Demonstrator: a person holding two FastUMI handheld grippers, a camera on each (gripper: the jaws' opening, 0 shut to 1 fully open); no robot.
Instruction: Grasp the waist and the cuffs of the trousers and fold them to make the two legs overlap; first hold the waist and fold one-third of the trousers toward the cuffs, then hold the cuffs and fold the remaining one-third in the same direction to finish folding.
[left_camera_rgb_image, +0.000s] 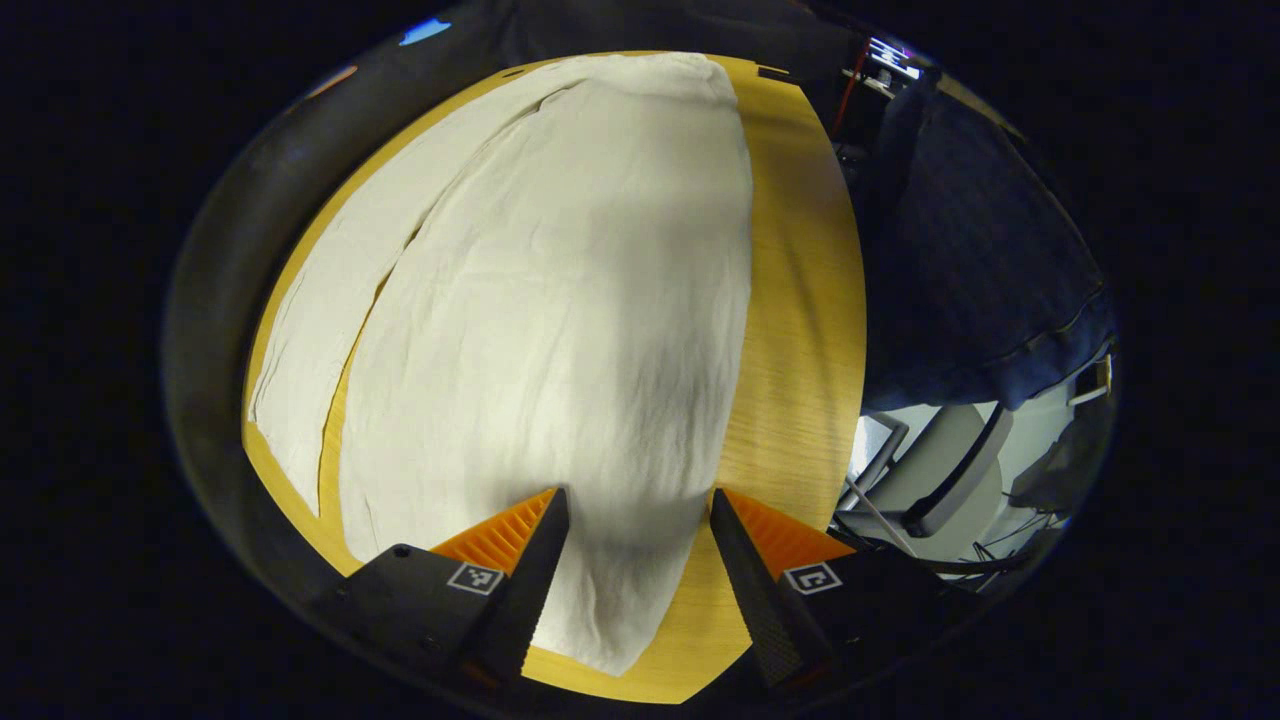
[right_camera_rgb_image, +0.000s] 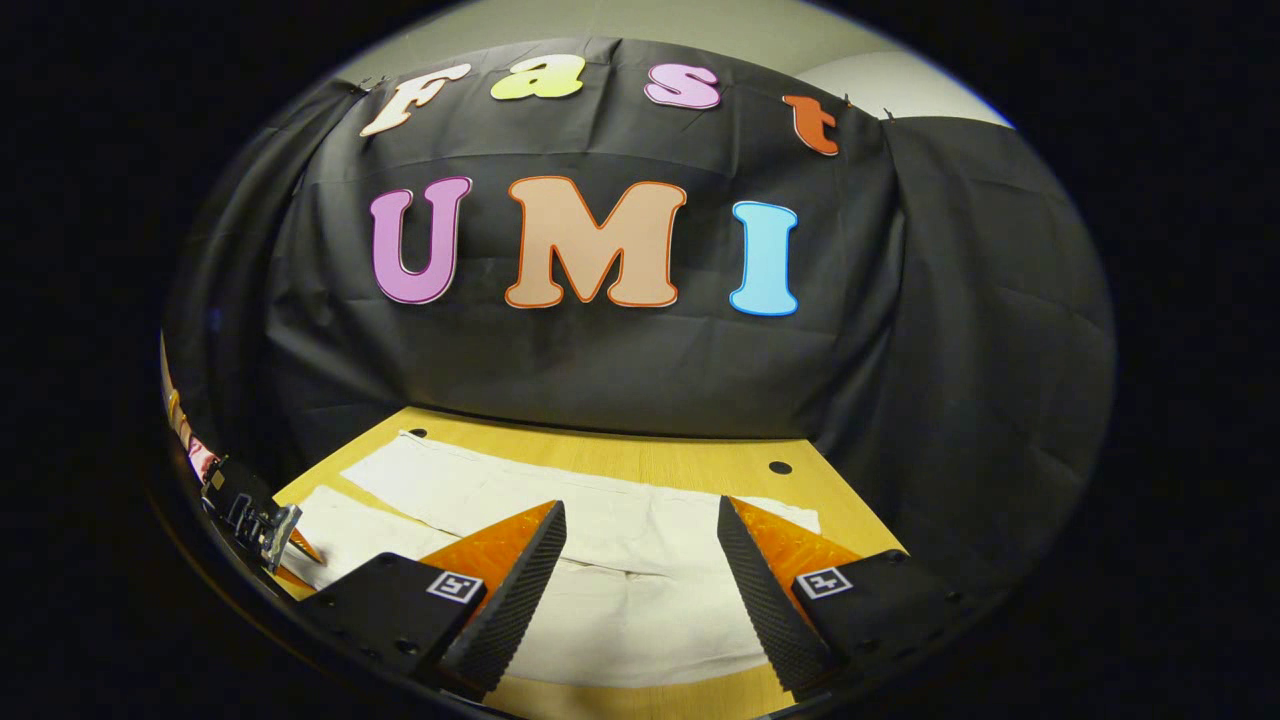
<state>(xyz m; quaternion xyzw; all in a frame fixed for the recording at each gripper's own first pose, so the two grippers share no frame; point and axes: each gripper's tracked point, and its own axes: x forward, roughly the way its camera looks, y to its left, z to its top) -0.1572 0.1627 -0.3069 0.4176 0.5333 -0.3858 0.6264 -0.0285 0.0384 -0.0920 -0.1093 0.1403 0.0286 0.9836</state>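
Wooden table (left_camera_rgb_image: 800, 300) carries the pale trousers (left_camera_rgb_image: 560, 320), spread flat; my left hand-held gripper (left_camera_rgb_image: 638, 510) hovers wide open above them, my right hand-held gripper (right_camera_rgb_image: 640, 520) likewise open, empty.

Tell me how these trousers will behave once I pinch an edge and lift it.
Probably floppy: the trousers lie flat on the table with soft wrinkles, so the lifted part should drape and sag. They look thin, so likely light. The left tool and right tool are both open above the cloth; a shallow pinch may slip.
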